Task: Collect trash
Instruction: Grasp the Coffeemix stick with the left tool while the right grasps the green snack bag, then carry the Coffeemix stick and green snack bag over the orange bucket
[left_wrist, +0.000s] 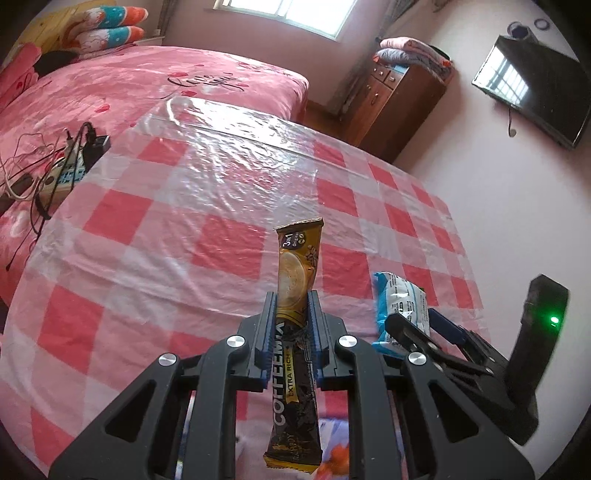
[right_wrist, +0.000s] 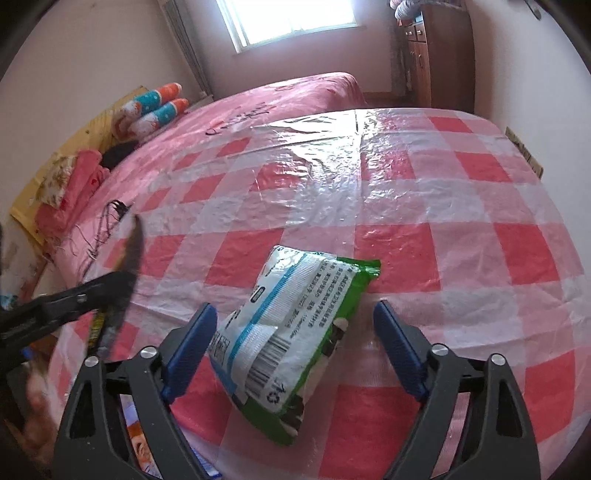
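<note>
Left claw (left_wrist: 291, 306) squeezed tight on a coffee stick (left_wrist: 297, 314), lifted up over the checked cloth (left_wrist: 184, 229)

Right claw (right_wrist: 295, 314) spread wide around a green and white packet (right_wrist: 291, 325), blue pads (right_wrist: 192, 339) not pressing on it

Packet lying flat on the cloth (right_wrist: 443, 229), near the front edge, between the two pads

Same packet (left_wrist: 400, 302) seen from the left claw too, just to the right of the coffee stick

Pink bed (left_wrist: 147, 85) behind the cloth
</note>
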